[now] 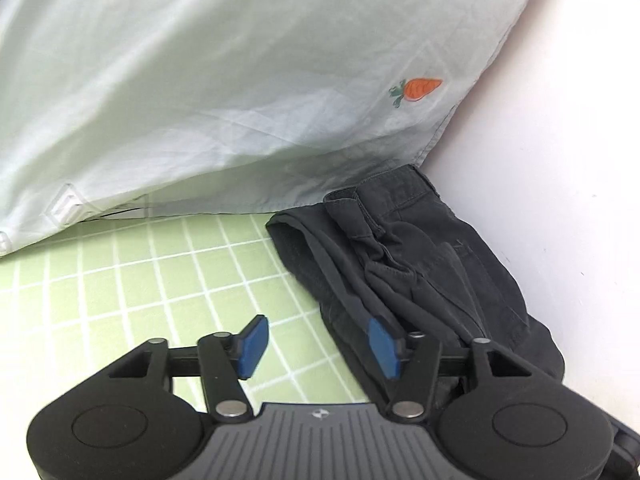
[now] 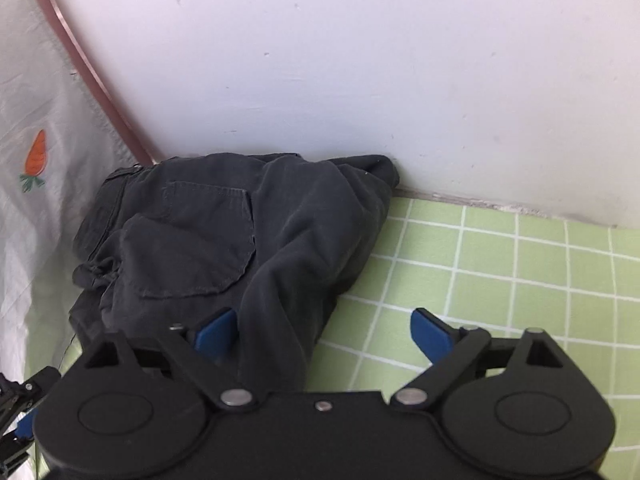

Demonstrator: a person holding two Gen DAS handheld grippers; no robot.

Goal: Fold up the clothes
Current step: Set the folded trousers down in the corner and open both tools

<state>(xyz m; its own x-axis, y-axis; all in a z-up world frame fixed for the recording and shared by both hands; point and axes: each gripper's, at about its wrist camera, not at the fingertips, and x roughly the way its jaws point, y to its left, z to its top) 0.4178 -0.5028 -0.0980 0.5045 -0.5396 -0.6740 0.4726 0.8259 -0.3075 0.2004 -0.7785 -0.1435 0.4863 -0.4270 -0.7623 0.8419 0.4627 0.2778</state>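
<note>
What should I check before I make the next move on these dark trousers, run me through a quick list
1. Left gripper free of cloth: ok, jaws apart, nothing between the pads, though one pad sits over the edge of the dark trousers.
2. Right gripper released: ok, jaws wide; a trouser fold lies between them but the pads do not press on it.
3. Trousers folded into a compact bundle: ok, but rumpled, with a loose fold trailing toward the right gripper.
4. Bundle clear of the wall: not ok, it lies against the wall.
5. Bundle clear of the carrot-print cloth: not ok, that cloth reaches its far end.
6. Checked surface beside the bundle free: ok.
</note>
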